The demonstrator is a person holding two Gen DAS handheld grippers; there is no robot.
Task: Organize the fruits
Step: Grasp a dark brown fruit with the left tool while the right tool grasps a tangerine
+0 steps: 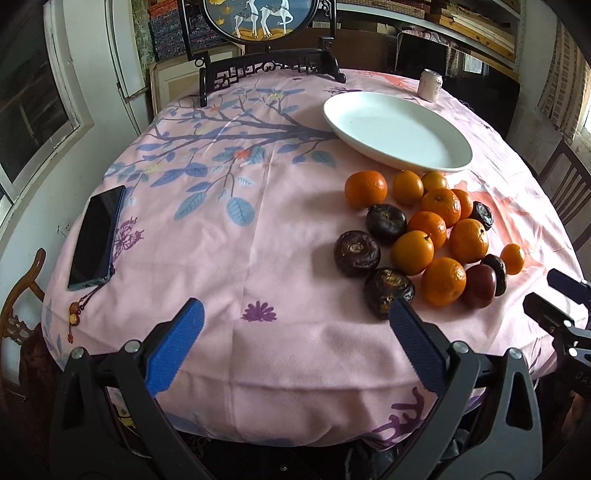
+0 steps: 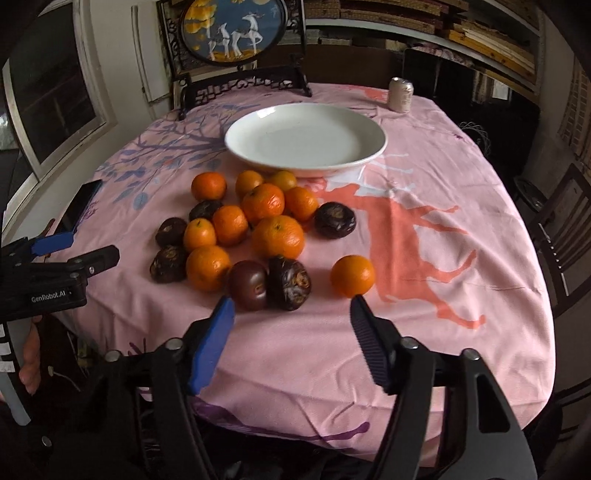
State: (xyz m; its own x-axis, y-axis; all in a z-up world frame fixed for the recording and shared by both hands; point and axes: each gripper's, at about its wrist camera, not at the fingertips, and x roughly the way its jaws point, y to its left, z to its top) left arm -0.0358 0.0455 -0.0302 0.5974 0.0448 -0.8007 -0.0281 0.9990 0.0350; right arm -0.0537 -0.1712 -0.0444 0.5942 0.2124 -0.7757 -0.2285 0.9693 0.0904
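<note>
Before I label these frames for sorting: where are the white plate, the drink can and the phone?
white plate (image 2: 258, 122): right wrist view, far-left rim.
drink can (image 2: 400, 95): right wrist view, side wall.
phone (image 1: 96, 236): left wrist view, middle of dark screen.

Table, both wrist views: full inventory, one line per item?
oranges: 10, orange, clustered mid-table in front of the plate, one apart at the right
dark wrinkled fruits: 5, blackish-purple, mixed around the cluster's edges
smooth dark-red fruit: 1, dark red, near edge of the cluster
plate: 1, white, nothing on it, behind the fruit
can: 1, pale, far edge of table
phone: 1, dark, left edge of table
tablecloth: 1, pink with printed leaves and deer, covers the table
round deer picture: 1, blue in dark frame, far side
left gripper: blue pads, jaws open, nothing between
right gripper: jaws open, nothing between
hand: 1, holding the left gripper's handle
</note>
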